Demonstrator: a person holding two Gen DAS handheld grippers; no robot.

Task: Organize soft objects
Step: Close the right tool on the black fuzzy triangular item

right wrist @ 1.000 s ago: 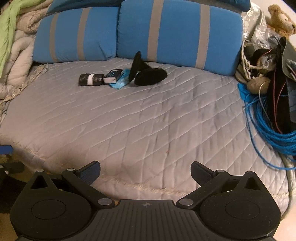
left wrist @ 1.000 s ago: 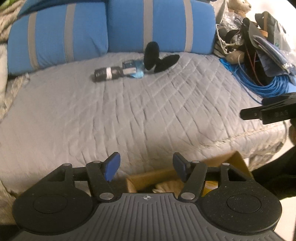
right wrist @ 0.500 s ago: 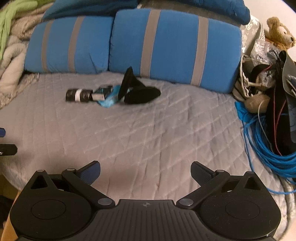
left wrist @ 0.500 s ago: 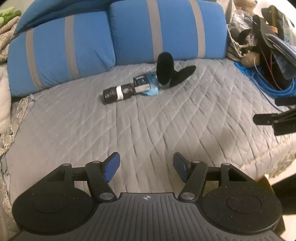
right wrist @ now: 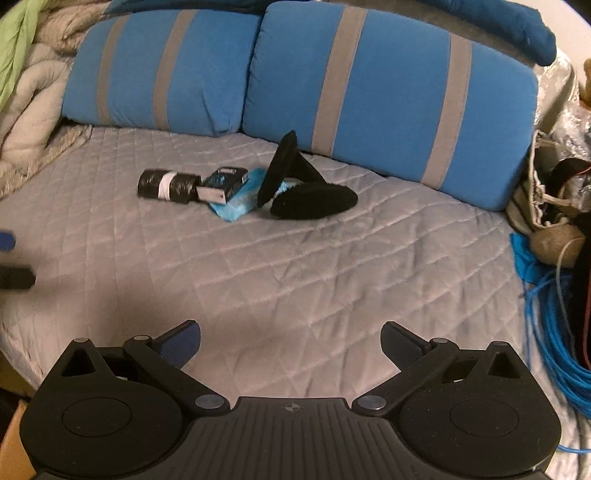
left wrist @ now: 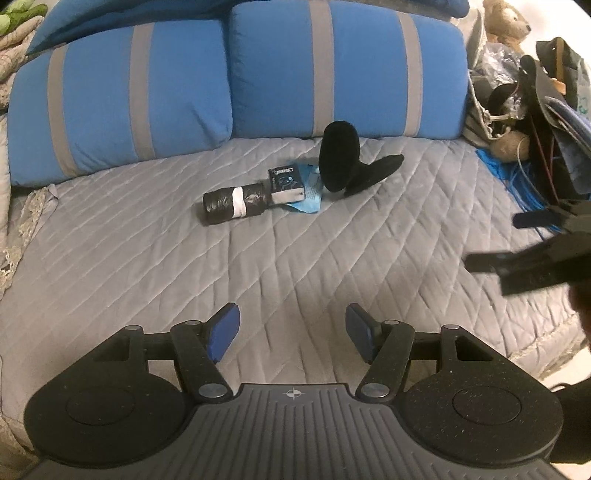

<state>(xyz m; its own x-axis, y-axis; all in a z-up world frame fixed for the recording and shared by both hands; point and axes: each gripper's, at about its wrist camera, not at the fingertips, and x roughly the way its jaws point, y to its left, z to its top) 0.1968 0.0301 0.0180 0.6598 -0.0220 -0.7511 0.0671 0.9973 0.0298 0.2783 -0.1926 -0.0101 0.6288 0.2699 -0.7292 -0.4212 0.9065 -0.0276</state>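
A small pile lies on the grey quilted bed point(left wrist: 258, 266) near the blue pillows: a black roll with a white band point(left wrist: 234, 203), a small dark box point(left wrist: 286, 180), a light blue packet point(left wrist: 308, 192) and black fuzzy earmuffs point(left wrist: 340, 157). The same roll point(right wrist: 166, 185), box point(right wrist: 223, 183), packet point(right wrist: 238, 203) and earmuffs point(right wrist: 310, 197) show in the right wrist view. My left gripper point(left wrist: 291, 334) is open and empty over the bed's near part. My right gripper point(right wrist: 290, 345) is open wide and empty, also well short of the pile; it shows at the left view's right edge point(left wrist: 517, 240).
Two blue pillows with grey stripes point(left wrist: 332, 70) line the back of the bed. A coil of blue cable point(right wrist: 550, 325), bags and a teddy bear point(left wrist: 504, 22) crowd the right side. Beige blankets point(right wrist: 26, 107) sit at the left. A cardboard corner point(right wrist: 13, 439) shows at lower left.
Both grippers have moved forward over the bed toward the pile, which now looks closer. The cardboard box under the left gripper has dropped out of that view. Both stay open.
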